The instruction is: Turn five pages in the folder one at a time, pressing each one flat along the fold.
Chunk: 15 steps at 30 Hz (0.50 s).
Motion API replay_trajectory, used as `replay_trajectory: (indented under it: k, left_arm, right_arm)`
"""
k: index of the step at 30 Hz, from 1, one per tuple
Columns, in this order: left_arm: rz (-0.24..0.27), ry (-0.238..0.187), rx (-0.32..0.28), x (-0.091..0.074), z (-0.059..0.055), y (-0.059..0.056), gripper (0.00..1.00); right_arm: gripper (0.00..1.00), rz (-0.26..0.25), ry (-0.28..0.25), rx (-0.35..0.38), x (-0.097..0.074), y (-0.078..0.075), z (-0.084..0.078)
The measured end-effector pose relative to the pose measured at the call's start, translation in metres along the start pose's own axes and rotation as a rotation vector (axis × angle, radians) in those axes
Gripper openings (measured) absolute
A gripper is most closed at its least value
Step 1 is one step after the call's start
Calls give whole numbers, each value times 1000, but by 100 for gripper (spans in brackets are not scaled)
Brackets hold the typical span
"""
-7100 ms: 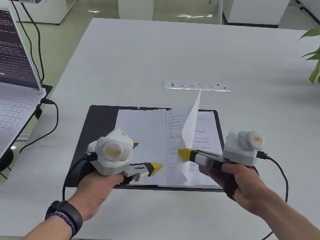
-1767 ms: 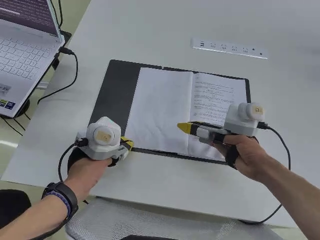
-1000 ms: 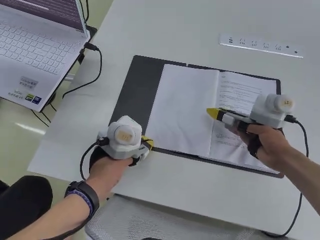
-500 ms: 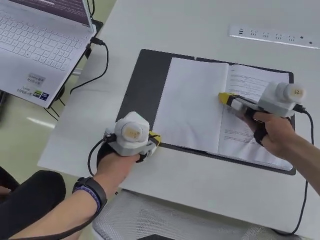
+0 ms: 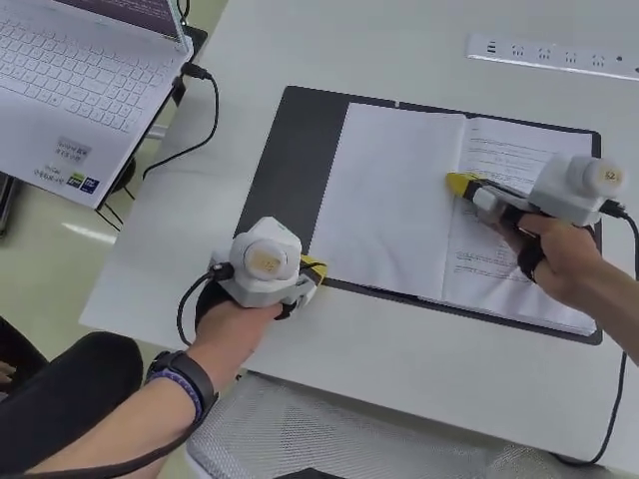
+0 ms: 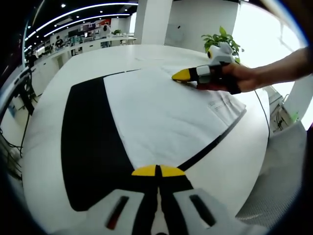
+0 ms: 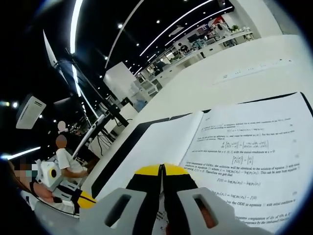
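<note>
Both closed, right gripper [image 5: 459,184] at folder's [image 5: 290,170] fold [image 5: 462,145], left gripper [image 5: 314,271] at its edge

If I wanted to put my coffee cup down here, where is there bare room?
Widest bare patch: the table beyond the folder, between the laptop and the power strip. A narrower band runs along the near edge, in front of the folder. Crowded: the folder's near-left corner with the left gripper, and the cable beside the laptop.

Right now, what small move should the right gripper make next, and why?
Probably slide the right gripper along the fold toward its near end: its shut jaws sit on the fold's upper part, and the turned page lies to its left.
</note>
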<state>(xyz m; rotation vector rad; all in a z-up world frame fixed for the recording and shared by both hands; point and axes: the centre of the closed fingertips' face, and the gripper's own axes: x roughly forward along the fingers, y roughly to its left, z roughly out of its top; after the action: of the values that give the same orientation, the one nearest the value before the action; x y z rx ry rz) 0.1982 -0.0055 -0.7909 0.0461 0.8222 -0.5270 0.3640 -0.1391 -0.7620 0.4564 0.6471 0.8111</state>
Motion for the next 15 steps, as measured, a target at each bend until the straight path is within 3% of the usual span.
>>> replay_trajectory:
  k: [8,15]
  left_arm:
    - [-7,4,14,0,1,-1,0]
    - [-7,3,11,0,1,-1,0]
  right_arm:
    - [0,-21,-19,27,15,-17,13]
    - [0,-66,-59,63,32,-36,35]
